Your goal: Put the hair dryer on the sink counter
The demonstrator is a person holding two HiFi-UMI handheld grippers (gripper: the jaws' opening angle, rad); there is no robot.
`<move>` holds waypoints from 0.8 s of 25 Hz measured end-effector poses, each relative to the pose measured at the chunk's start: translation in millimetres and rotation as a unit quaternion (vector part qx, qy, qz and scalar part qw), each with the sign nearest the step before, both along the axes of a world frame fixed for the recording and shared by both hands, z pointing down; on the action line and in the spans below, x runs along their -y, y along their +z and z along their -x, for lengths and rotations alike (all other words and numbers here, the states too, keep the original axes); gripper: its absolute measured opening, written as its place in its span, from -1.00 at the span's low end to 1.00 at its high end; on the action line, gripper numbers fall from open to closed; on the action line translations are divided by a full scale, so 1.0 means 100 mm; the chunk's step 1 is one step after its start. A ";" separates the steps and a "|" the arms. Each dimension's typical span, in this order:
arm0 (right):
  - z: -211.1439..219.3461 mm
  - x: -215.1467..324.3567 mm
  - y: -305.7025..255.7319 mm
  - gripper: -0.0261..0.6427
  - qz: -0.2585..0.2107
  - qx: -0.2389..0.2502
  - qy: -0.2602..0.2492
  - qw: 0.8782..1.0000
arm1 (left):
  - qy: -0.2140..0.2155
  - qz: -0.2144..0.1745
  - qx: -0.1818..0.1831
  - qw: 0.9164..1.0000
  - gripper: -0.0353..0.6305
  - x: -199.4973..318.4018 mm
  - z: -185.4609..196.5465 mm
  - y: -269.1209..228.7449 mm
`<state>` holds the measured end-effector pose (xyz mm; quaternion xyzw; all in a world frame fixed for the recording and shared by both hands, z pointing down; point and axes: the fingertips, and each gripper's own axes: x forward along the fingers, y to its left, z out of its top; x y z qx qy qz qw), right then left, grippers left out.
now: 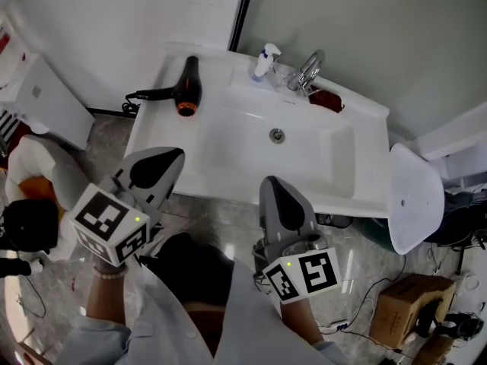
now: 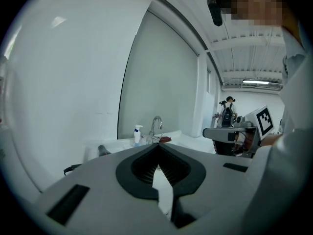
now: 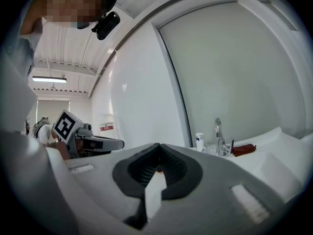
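The black hair dryer with orange nozzle ring (image 1: 187, 90) lies on the white sink counter (image 1: 148, 124), ten o'clock from the drain (image 1: 277, 134); only the head view shows it whole. The left gripper (image 1: 166, 158) and right gripper (image 1: 272, 185) sit at six o'clock; their own views show the jaws pressed together, empty.

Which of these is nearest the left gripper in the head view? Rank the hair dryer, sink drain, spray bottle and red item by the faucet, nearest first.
From the left gripper:
1. hair dryer, left end of the sink counter.
2. sink drain, at its centre.
3. spray bottle, back rim, left of the faucet.
4. red item, back rim, right of the faucet.
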<state>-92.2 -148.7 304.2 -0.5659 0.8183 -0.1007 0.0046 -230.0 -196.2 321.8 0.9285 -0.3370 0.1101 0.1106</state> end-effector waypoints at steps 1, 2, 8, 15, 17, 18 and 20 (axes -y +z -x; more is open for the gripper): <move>-0.01 -0.02 0.00 -0.93 -0.001 0.000 -0.003 1.000 | -0.003 -0.001 -0.003 1.000 -0.88 -0.03 -0.01 -0.01; -0.02 -0.04 -0.01 -0.93 -0.001 0.000 -0.006 1.000 | -0.006 -0.001 -0.006 1.000 -0.88 -0.05 -0.02 -0.03; -0.11 -0.11 0.00 -0.93 -0.004 0.003 -0.015 1.000 | -0.016 -0.002 -0.006 1.000 -0.88 -0.17 -0.10 -0.05; -0.13 -0.13 0.03 -0.93 -0.006 0.003 -0.021 1.000 | -0.017 -0.002 -0.006 1.000 -0.88 -0.22 -0.15 -0.03; -0.14 -0.14 0.03 -0.93 -0.007 0.003 -0.021 1.000 | -0.015 -0.004 -0.004 1.000 -0.88 -0.22 -0.17 -0.04; -0.15 -0.14 0.02 -0.93 -0.008 0.003 -0.021 1.000 | -0.013 -0.004 -0.003 1.000 -0.88 -0.22 -0.18 -0.04; -0.16 -0.14 0.01 -0.93 -0.009 0.003 -0.021 1.000 | -0.012 -0.003 -0.002 1.000 -0.88 -0.22 -0.20 -0.04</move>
